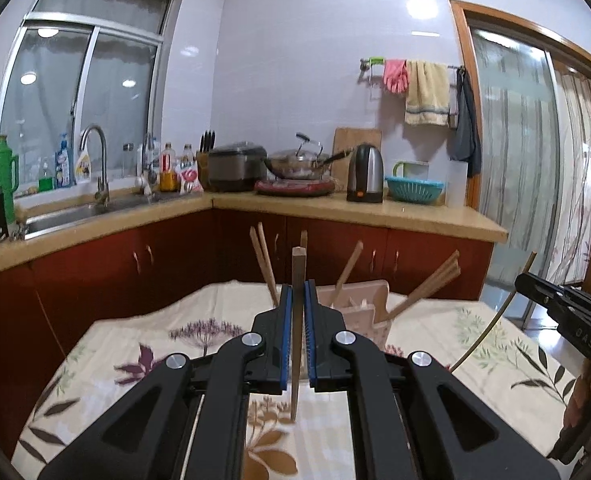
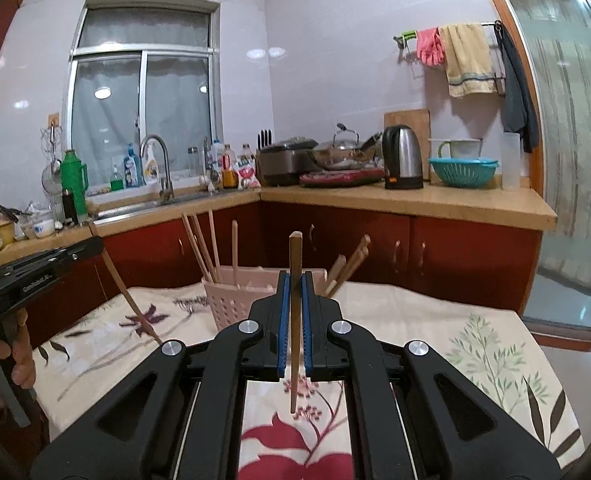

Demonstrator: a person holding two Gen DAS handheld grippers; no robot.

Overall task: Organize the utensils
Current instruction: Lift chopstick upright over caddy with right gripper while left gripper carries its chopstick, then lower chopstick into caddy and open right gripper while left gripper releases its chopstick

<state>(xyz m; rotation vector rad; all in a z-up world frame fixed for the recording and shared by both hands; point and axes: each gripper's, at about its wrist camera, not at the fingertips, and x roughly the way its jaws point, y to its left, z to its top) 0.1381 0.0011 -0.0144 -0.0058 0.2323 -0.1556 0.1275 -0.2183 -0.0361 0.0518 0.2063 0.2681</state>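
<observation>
My left gripper is shut on a brown wooden chopstick, held upright above the table. My right gripper is shut on another wooden chopstick, also near upright. A pink perforated utensil holder stands on the table beyond both grippers and holds several chopsticks that lean outward. In the left wrist view the holder sits just behind my fingers. The right gripper shows at the right edge of the left wrist view. The left gripper body shows at the left edge of the right wrist view, with its chopstick.
The table carries a cream floral cloth. Behind it an L-shaped counter holds a sink, bottles, a rice cooker, a wok, a kettle and a teal basket. A glass door is at right.
</observation>
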